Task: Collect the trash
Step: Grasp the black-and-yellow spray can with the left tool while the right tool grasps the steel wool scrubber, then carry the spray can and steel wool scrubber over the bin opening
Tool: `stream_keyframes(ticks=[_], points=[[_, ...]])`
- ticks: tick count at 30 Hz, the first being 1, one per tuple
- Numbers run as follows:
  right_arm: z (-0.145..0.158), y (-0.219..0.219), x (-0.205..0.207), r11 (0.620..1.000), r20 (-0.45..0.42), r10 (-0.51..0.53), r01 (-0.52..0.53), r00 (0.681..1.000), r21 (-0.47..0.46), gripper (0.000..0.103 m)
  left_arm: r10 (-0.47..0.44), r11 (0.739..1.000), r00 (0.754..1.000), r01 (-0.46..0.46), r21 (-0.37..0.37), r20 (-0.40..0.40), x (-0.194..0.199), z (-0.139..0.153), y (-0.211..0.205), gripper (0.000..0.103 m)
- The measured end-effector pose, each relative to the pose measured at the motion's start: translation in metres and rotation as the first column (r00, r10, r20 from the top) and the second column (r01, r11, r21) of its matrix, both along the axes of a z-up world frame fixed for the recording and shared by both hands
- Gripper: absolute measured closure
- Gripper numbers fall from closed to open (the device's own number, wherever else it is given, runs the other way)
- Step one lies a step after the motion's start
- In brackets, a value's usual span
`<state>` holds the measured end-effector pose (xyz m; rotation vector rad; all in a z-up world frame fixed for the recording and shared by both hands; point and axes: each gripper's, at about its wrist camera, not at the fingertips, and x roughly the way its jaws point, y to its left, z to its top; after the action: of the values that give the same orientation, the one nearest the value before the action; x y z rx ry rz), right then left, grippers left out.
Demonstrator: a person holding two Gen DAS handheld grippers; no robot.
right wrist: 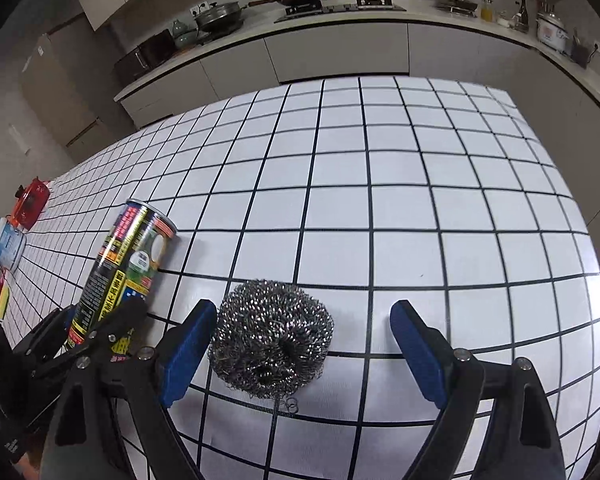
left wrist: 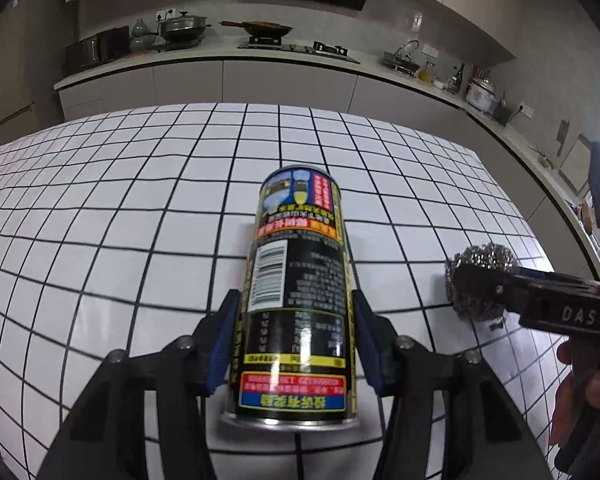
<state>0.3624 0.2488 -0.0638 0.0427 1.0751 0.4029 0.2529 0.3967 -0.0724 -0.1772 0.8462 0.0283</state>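
Observation:
A black and yellow spray can [left wrist: 296, 264] lies on its side on the white gridded table [left wrist: 120, 220], its length pointing away from me. My left gripper [left wrist: 295, 296] straddles the can's lower half, and both blue pads sit against its sides. Just to the right, a steel wool ball [right wrist: 270, 340] rests on the table. My right gripper [right wrist: 304, 306] stands open around it: the left pad is close to the ball, the right pad well clear of it. In the right wrist view the can [right wrist: 128, 256] and the left gripper [right wrist: 92, 320] show at the left. A hand holds the right gripper at the left wrist view's right edge.
At the table's far left stand a red dish [right wrist: 30, 200], a white and blue tub [right wrist: 6, 244] and a yellow sponge [right wrist: 4, 300]. The table's right edge [right wrist: 592, 264] runs close to the steel wool. A kitchen counter [left wrist: 260, 60] with pans stands behind.

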Motion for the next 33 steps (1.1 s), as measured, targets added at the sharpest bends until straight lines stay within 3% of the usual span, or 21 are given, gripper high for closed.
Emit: stream_keyframes(ticks=[1, 3, 6, 8, 10, 20, 33], points=[[-0.002, 0.0, -0.001, 1.0, -0.005, 0.007, -0.007, 1.0, 0.002, 0.02, -0.003, 1.0, 1.0, 0.003, 0.005, 0.001, 0.0, 0.0, -0.001, 0.048], [-0.006, 0.001, -0.004, 1.0, -0.01, 0.019, -0.019, 1.0, 0.01, 0.039, -0.008, 1.0, 1.0, 0.008, 0.027, 0.0, 0.003, 0.0, -0.004, 0.044], [-0.005, 0.005, -0.008, 0.999, -0.003, 0.031, -0.031, 1.0, 0.007, 0.048, -0.004, 0.999, 1.0, 0.004, 0.04, -0.014, 0.012, -0.002, -0.007, 0.034], [-0.001, 0.005, -0.013, 0.999, 0.021, 0.035, -0.035, 0.999, -0.004, 0.049, -0.005, 1.0, 1.0, 0.006, 0.03, -0.03, 0.018, -0.006, -0.006, 0.034], [0.005, 0.005, -0.019, 0.999, 0.04, 0.038, -0.038, 0.998, -0.013, 0.049, -0.017, 1.0, 1.0, 0.017, 0.015, -0.025, 0.017, -0.007, -0.006, 0.05], [0.035, -0.019, -0.05, 0.996, 0.133, 0.038, -0.026, 0.99, -0.086, 0.049, -0.059, 0.998, 0.997, 0.059, 0.004, 0.044, -0.02, 0.016, -0.039, 0.05], [0.06, -0.111, -0.099, 0.994, 0.191, -0.02, 0.039, 0.981, -0.099, 0.049, -0.145, 0.989, 0.986, 0.144, 0.02, 0.083, -0.045, 0.033, -0.111, 0.05]])
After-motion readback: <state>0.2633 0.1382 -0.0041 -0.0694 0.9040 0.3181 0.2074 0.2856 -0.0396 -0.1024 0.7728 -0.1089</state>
